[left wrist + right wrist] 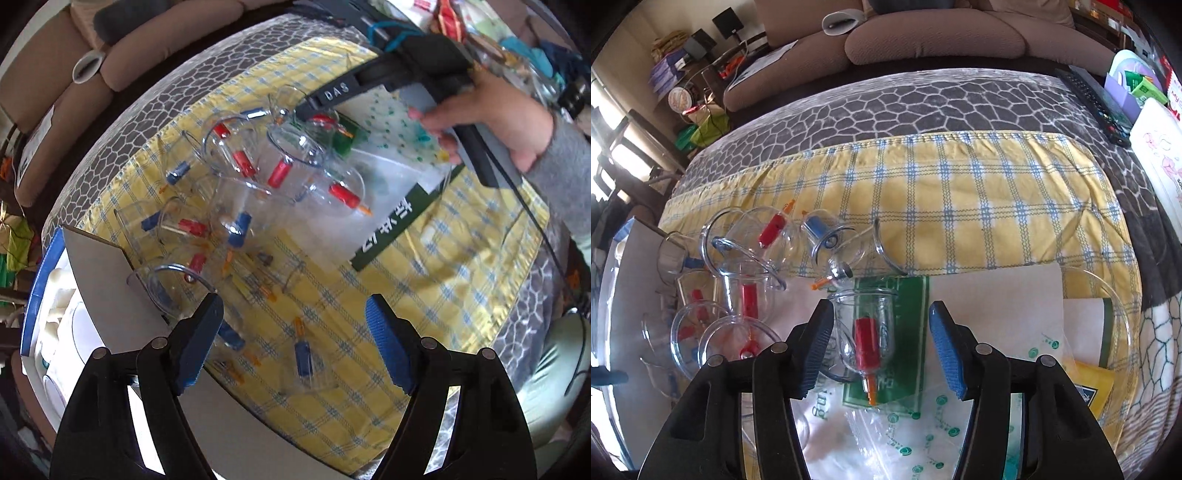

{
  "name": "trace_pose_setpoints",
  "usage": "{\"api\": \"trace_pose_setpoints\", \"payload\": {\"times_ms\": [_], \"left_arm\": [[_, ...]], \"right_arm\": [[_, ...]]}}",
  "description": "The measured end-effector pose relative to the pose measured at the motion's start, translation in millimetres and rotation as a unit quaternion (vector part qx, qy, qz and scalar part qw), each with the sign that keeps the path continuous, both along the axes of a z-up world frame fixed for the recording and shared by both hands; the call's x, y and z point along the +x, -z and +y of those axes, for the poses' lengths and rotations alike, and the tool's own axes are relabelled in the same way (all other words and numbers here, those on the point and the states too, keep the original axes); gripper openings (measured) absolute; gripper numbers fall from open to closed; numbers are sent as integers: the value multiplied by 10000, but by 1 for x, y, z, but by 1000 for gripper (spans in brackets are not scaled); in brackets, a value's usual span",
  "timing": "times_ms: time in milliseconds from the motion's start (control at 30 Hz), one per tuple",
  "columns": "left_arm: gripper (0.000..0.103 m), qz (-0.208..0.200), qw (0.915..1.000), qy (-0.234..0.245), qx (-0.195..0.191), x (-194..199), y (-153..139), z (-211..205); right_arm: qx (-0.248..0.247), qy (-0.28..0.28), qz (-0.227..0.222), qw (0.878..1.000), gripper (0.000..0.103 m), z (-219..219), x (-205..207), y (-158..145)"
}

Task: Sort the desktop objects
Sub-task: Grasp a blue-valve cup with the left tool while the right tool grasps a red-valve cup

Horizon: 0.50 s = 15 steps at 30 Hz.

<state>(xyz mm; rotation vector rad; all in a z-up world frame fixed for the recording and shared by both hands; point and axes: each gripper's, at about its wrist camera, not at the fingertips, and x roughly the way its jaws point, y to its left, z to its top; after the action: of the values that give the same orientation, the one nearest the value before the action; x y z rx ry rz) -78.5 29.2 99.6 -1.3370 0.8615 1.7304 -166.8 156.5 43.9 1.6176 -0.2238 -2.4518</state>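
Over yellow checked cloth (960,206), both grippers (295,317) (875,325) gaping wide, right one straddling red-valved clear cup (866,332).

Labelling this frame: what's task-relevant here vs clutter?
Job:
clear cups with red valves
clear cups with blue valves
cup between right tool fingers
left tool, open

Lying about:
remote control
sofa cushions
checked yellow cloth

Ahead of my right gripper (875,343) one clear cup with a red valve (866,332) lies between the spread fingers; a crowded heap of cups (738,266) blocks the left, while the yellow checked cloth (979,206) beyond lies bare
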Motion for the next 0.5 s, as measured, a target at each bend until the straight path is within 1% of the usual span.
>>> {"api": "trace_pose_setpoints", "payload": {"times_ms": [67, 133, 167, 200, 300, 367, 500], "left_arm": [[77, -58, 9998, 114, -178, 7, 8, -2], [77, -89, 9990, 216, -369, 13, 17, -4], [77, -91, 9984, 267, -495, 16, 22, -4], [77, -102, 9975, 325, -619, 19, 28, -5], [77, -28, 9935, 511, -1019, 28, 44, -6], [77, 55, 9904, 619, -1234, 31, 54, -7], [77, -13, 9868, 654, -1480, 33, 72, -9]], "right_arm": [[62, -84, -98, 9999, 56, -4, -2, 4], [142, -167, -91, 9997, 55, -6, -2, 5], [162, -198, -82, 9996, 52, -7, -1, 5], [127, -241, -76, 9996, 36, -7, 0, 4], [254, -251, 5, 9994, 37, -5, 5, -2], [135, -201, 67, 9997, 37, 3, 11, -8], [-271, -82, 292, 9992, 37, 19, 30, -31]]}}
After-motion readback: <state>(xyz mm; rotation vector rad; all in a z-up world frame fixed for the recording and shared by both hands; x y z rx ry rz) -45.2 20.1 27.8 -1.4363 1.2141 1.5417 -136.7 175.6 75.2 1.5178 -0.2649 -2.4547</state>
